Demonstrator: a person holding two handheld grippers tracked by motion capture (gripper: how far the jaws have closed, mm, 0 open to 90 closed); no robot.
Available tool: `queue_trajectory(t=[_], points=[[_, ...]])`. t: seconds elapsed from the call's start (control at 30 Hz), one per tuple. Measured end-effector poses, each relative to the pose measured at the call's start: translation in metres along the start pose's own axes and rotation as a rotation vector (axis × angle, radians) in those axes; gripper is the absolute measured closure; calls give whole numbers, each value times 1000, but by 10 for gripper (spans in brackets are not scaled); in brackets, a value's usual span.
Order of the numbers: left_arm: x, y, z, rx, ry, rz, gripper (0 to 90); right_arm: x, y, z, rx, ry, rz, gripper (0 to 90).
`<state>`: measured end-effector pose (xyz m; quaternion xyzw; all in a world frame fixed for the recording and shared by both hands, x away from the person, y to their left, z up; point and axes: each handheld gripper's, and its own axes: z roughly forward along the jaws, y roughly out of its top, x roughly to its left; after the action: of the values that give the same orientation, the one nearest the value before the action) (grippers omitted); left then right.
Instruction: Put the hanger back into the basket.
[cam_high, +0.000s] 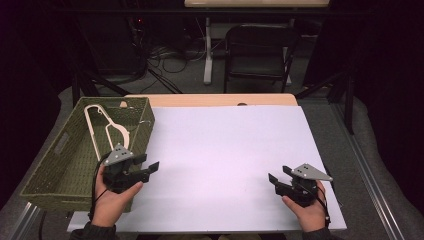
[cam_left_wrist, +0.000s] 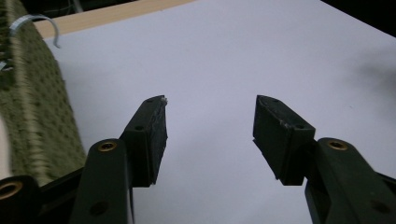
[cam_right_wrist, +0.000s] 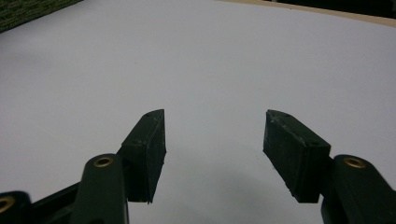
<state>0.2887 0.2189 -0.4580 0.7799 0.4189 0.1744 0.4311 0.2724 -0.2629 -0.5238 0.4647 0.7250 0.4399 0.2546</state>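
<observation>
High view showed the desk (cam_high: 225, 150) under white sheeting, a green woven basket (cam_high: 60, 165) at its left edge holding pale hangers (cam_high: 107, 130). The left gripper (cam_high: 150, 169) and right gripper (cam_high: 275, 179) rested with jaws spread, empty. Likely next: reach left-handed, squarely over one hanger.

The room is dark, and the light falls mostly on the bench (cam_high: 320, 165), whose white cover leaves a strip of pale wood bare along the far edge. Grey carpet (cam_high: 190, 75) lies beyond it. A black folding chair (cam_high: 257, 52) stands behind the far edge, beside a white table leg (cam_high: 207, 50). Black cables (cam_high: 160, 57) trail across the floor at the far left. A metal rail (cam_high: 372, 180) runs along the bench's right side.
</observation>
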Motion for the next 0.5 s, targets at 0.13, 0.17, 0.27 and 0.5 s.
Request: queue_trajectory(t=[0.13, 0.17, 0.27, 0.5], points=[[-10, -12, 10, 22, -2, 15, 449, 0, 0, 0, 2, 1, -3, 390], [-10, -12, 10, 22, -2, 15, 449, 0, 0, 0, 2, 1, -3, 390], [-19, -26, 20, -2, -12, 25, 449, 0, -2, 2, -1, 2, -4, 390], [-34, -43, 39, 33, -49, 65, 443, 2, -2, 4, 17, 8, -11, 390]])
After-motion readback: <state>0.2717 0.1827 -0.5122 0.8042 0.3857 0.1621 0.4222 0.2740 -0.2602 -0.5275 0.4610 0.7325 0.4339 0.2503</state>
